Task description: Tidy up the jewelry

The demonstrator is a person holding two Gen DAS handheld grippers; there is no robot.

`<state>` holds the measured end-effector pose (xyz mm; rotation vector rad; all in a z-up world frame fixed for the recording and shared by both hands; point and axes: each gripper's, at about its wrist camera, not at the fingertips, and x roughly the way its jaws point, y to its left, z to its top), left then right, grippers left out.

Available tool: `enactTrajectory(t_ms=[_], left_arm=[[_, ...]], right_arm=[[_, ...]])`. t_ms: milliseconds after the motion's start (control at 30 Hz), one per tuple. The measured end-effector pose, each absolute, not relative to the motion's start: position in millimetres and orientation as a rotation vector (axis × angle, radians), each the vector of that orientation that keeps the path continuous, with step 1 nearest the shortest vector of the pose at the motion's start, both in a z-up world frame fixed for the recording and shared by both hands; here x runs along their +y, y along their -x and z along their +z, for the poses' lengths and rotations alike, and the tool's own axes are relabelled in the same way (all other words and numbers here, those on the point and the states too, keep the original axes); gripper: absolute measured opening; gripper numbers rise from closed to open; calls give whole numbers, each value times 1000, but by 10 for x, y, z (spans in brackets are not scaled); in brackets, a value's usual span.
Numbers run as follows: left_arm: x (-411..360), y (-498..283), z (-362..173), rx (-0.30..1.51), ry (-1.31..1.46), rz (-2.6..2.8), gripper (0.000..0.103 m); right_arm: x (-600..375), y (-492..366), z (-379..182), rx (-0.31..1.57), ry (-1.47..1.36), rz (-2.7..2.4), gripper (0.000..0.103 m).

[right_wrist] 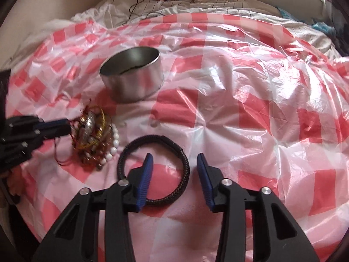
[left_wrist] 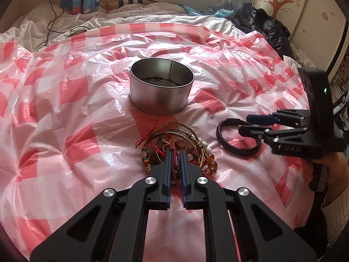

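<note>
A tangled pile of bracelets (left_wrist: 192, 144) (right_wrist: 93, 135), made of cords, beads and metal bangles, lies on the red-and-white checked plastic sheet (left_wrist: 65, 109). My left gripper (left_wrist: 175, 155) (right_wrist: 67, 126) sits over the pile, shut on a thin red-brown cord (left_wrist: 173, 150) from it. To the right lies a black braided bracelet (left_wrist: 237, 147) (right_wrist: 185, 166). My right gripper (right_wrist: 174, 159) (left_wrist: 244, 123) hangs open over this bracelet, whose right side is between the fingers with the pads clear of it. A round metal tin (left_wrist: 161, 96) (right_wrist: 135, 83) stands behind, with something dark on its bottom.
The sheet covers a soft bed, with white bedding (left_wrist: 141, 15) behind it. A black cable (left_wrist: 52, 17) trails at the back left. Dark clothing (left_wrist: 270, 28) and a decorated wardrobe (left_wrist: 294, 6) are at the right. A person's hand (left_wrist: 336, 168) holds the right gripper.
</note>
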<state>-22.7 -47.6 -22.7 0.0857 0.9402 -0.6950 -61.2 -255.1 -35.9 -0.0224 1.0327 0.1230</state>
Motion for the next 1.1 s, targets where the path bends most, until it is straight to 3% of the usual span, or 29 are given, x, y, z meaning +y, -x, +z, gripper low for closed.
enactTrajectory(t_ms=[33, 100, 567, 833, 1100], left_arm=[[-455, 225, -205, 935, -75, -698, 7], [-418, 217, -163, 928, -50, -713, 2], [-171, 281, 317, 804, 69, -807, 3], [-453, 38, 610, 763, 59, -810, 3], [-923, -500, 497, 778, -12, -769, 3]], right_arm=[[-2510, 618, -388, 1033, 66, 109, 14], [-2481, 643, -401, 1014, 109, 97, 9], [-2800, 697, 184, 731, -324, 272, 8], [-2750, 504, 364, 685, -273, 225, 8], [-2866, 118, 399, 661, -197, 132, 8]])
